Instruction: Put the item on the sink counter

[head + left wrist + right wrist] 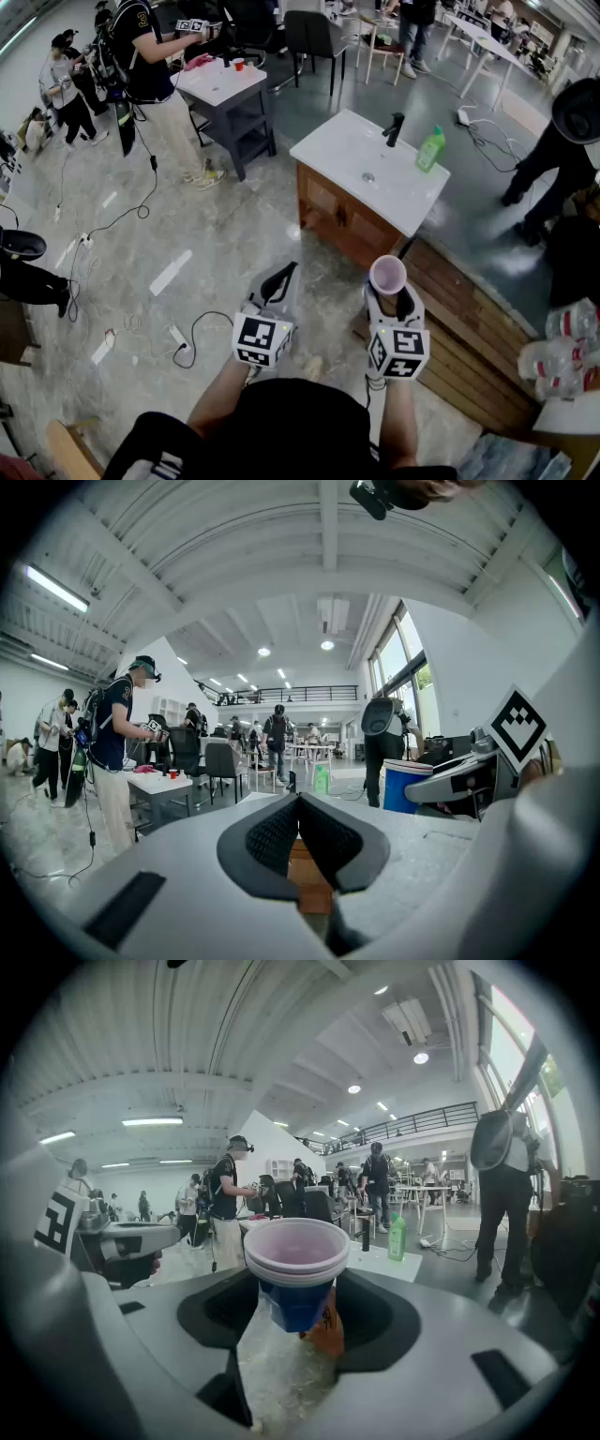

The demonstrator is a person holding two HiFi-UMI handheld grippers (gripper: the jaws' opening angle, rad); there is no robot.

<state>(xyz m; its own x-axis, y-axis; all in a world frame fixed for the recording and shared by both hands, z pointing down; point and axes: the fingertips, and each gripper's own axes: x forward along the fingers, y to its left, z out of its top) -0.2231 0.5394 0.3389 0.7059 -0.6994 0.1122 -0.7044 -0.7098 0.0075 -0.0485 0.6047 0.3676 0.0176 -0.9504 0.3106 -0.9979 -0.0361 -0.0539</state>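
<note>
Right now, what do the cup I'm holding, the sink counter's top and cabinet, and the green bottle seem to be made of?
The cup: thin plastic, likely; two nested rims, pink inside, blue outside, smooth. The counter top: smooth plain white with a moulded basin, so ceramic or stone-like. The cabinet: wood or wood veneer, judging by its warm brown panels. The bottle: green plastic, probably.

Black shirt [281,427]; grey hand-held grippers [284,274] [387,284] with black-and-white marker cubes [262,339] [397,350]
</note>
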